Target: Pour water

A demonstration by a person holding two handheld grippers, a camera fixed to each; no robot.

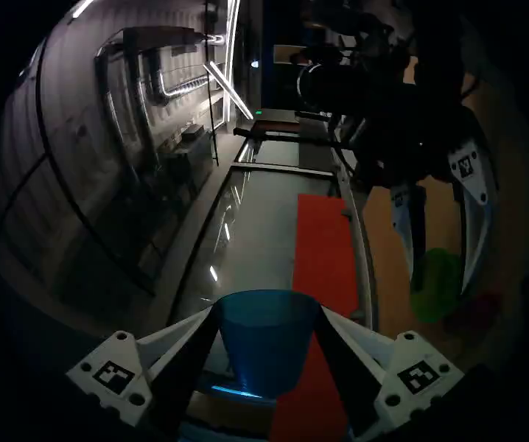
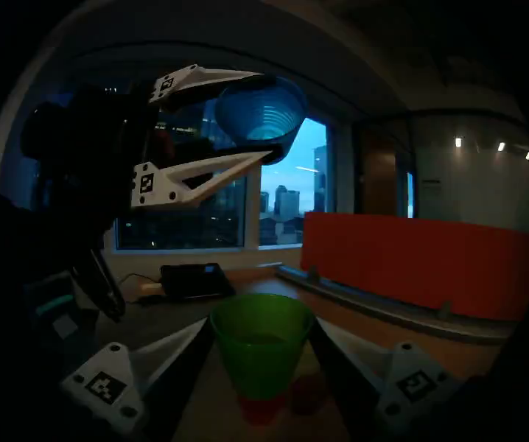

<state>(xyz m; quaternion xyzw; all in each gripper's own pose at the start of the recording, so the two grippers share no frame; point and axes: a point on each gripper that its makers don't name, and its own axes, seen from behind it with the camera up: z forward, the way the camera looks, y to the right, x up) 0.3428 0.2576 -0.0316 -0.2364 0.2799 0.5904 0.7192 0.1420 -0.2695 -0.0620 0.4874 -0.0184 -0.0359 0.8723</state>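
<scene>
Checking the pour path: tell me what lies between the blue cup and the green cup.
Nothing: in the right gripper view, the stretch from the tipped blue cup down to the green cup is bare air.

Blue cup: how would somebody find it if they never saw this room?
Look at the big window showing city buildings at dusk. In front of its top, the left gripper pinches the blue cup between white fingers. It's the one held high and tipped on its side, unlike the green cup upright below.
</scene>
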